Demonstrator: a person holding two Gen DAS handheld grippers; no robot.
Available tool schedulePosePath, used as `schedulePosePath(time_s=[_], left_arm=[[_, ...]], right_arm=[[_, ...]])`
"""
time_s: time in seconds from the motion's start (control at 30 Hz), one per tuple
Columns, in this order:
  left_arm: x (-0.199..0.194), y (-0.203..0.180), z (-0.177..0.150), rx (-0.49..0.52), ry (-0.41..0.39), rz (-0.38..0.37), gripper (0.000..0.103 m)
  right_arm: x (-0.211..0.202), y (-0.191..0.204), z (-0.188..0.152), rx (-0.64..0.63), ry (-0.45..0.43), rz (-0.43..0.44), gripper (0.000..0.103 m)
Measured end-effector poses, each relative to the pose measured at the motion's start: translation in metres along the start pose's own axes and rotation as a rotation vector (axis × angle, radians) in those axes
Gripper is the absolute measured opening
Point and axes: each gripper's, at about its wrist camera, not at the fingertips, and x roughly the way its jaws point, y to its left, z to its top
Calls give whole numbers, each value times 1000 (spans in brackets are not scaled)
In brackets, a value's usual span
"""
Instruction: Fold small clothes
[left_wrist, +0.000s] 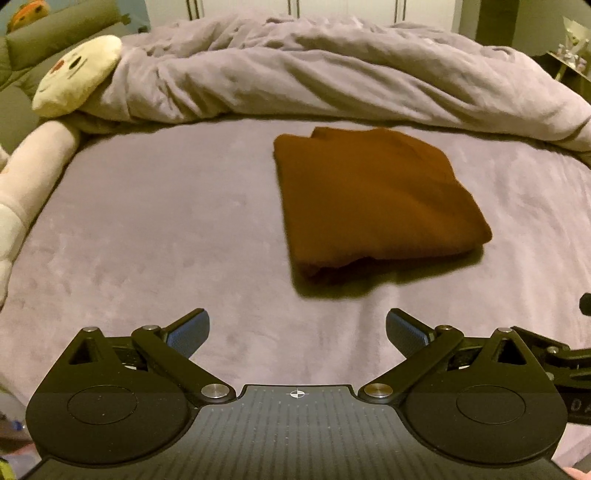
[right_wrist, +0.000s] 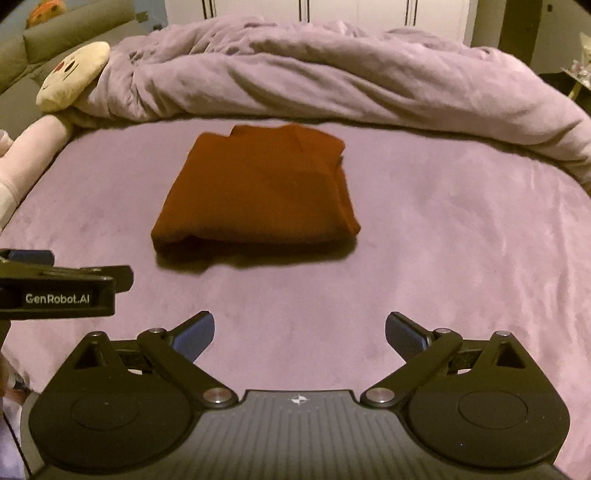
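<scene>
Right now the brown garment (left_wrist: 376, 199) lies folded into a neat, thick rectangle on the mauve bed sheet (left_wrist: 166, 240), roughly in the middle of the bed, with its folded edge toward the near side and what looks like a collar notch at the far edge. Both tongs hang back from it, over bare sheet, touching nothing. The left tongs (left_wrist: 297, 332) stand spread wide, blue pads (left_wrist: 188, 332) well apart, the garment ahead of them and a little to their right. The right tongs (right_wrist: 299, 334) are likewise released, with nothing between their fingers, and the garment (right_wrist: 258, 192) sits ahead and slightly to their left. From the right-hand camera, the side of the left tool pokes in at the edge, its black body marked "GenRobot.AI" (right_wrist: 57, 298).

Behind the garment a rumpled lavender duvet (left_wrist: 314, 81) is heaped across the far part of the bed. A cream plush toy (left_wrist: 77, 75) with a stitched face lies at the far left corner, half tucked against the duvet.
</scene>
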Motion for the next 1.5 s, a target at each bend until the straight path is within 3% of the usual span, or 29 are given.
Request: schedulePosePath(time_s=[0.4,0.73,1.5], left_arm=[[-9,-4,3,35,15,7,103],[-14,-4,4,30,25,0,103],[-17,-1,6,5,12,0,103]], right_arm=[[-7,11,13,-39,39,-66,99],[-9,16,12,-48,59,-64,99],[-12,12,19,-35,1,-44,99]])
